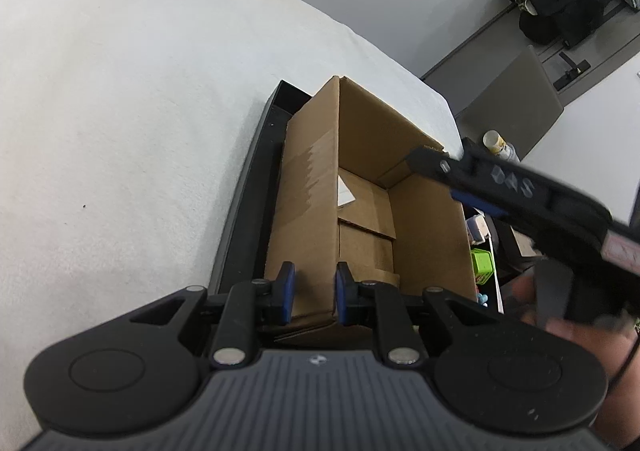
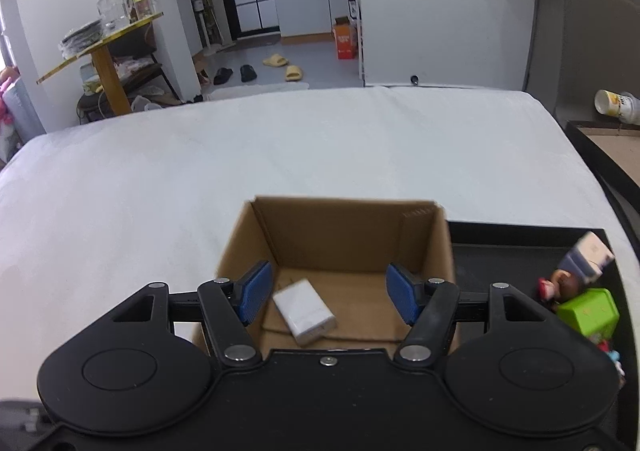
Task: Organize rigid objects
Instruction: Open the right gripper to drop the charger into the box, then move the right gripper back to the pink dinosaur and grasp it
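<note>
Left tongs (image 1: 315,293) clamped the cardboard box (image 1: 362,187) wall. Right tongs (image 2: 326,293) hung open, empty, above it. White charger block (image 2: 304,311) lay inside. Green cube (image 2: 588,311) and figurines (image 2: 554,287) remained in the black tray (image 2: 520,251) at 3 o'clock; sorting looked barely begun.

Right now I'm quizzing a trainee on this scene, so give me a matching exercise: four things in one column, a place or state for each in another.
Things:
1. white block
2. green cube
3. left gripper
4. right gripper

Places or states:
A. open over the box
B. gripping the box wall
C. on the box floor
D. in the black tray

Pairs: 1-C, 2-D, 3-B, 4-A
</note>
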Action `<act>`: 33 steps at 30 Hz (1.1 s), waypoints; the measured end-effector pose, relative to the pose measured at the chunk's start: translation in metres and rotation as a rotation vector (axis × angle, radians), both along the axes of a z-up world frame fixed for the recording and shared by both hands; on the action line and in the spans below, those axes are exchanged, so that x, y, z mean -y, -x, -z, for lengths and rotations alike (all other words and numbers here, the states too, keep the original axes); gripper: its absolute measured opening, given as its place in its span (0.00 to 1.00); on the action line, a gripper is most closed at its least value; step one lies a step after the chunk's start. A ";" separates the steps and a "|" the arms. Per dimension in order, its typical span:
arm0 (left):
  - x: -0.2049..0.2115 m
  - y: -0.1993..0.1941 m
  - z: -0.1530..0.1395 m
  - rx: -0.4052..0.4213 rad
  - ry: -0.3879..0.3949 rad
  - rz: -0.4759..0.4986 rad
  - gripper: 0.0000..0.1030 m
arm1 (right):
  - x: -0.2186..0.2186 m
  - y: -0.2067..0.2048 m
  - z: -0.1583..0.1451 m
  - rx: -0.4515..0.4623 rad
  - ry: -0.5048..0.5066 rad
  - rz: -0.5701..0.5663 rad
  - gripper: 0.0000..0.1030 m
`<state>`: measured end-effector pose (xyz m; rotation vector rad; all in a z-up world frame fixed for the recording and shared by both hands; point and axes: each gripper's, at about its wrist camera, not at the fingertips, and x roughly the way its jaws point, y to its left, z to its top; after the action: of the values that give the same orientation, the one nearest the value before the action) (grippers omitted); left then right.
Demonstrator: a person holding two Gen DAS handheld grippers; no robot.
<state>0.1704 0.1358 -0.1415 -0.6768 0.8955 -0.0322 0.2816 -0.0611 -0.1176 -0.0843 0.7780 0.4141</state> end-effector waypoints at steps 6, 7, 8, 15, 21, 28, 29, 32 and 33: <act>0.006 0.005 0.000 0.020 -0.016 -0.015 0.17 | 0.020 0.018 -0.008 -0.004 0.005 0.018 0.80; 0.007 0.006 0.000 0.022 -0.017 -0.017 0.17 | 0.024 0.021 -0.009 -0.002 0.005 0.023 0.81; 0.007 0.007 0.000 0.025 -0.020 -0.018 0.17 | 0.029 0.023 -0.009 -0.003 0.002 0.028 0.81; 0.011 0.009 -0.003 0.039 -0.055 -0.049 0.17 | 0.062 0.035 -0.007 0.000 -0.009 0.070 0.81; 0.017 0.008 -0.007 0.042 -0.099 -0.040 0.17 | 0.094 0.040 -0.002 0.033 -0.075 0.140 0.81; 0.021 0.008 -0.008 0.030 -0.129 -0.076 0.18 | 0.123 0.041 0.016 0.046 -0.083 0.216 0.81; 0.022 0.009 -0.009 0.027 -0.137 -0.083 0.17 | 0.127 0.041 0.018 0.048 -0.079 0.225 0.81; 0.025 0.007 -0.010 0.025 -0.151 -0.089 0.17 | 0.141 0.039 0.019 0.054 -0.095 0.258 0.81; 0.025 0.007 -0.010 0.023 -0.153 -0.097 0.17 | 0.145 0.037 0.020 0.056 -0.101 0.266 0.81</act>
<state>0.1639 0.1112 -0.1314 -0.5748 0.8333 0.1143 0.2442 -0.2065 -0.1379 0.1013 0.7004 0.1967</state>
